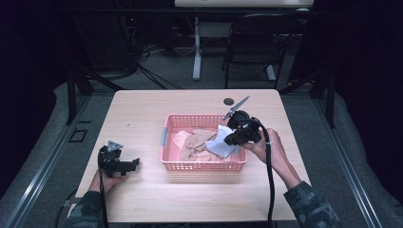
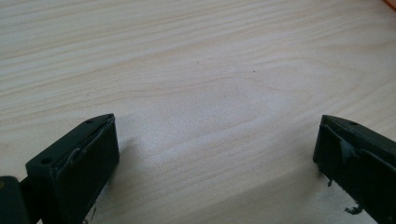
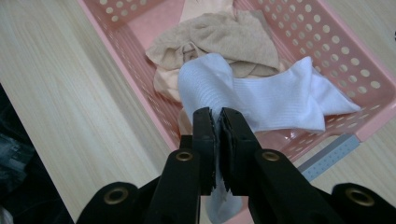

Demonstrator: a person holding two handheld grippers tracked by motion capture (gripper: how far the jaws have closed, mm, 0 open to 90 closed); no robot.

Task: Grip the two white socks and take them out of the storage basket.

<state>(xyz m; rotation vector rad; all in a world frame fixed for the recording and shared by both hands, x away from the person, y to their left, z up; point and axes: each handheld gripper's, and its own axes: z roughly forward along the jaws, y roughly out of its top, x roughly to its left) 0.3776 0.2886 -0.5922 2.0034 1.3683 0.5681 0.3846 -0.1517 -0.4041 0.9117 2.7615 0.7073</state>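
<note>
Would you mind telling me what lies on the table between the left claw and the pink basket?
Nothing: in the high view, bare wood separates the left claw from the pink basket.

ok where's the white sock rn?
White sock is over the pink basket's right end in the high view, pinched in the right gripper, draped on the beige socks.
</note>
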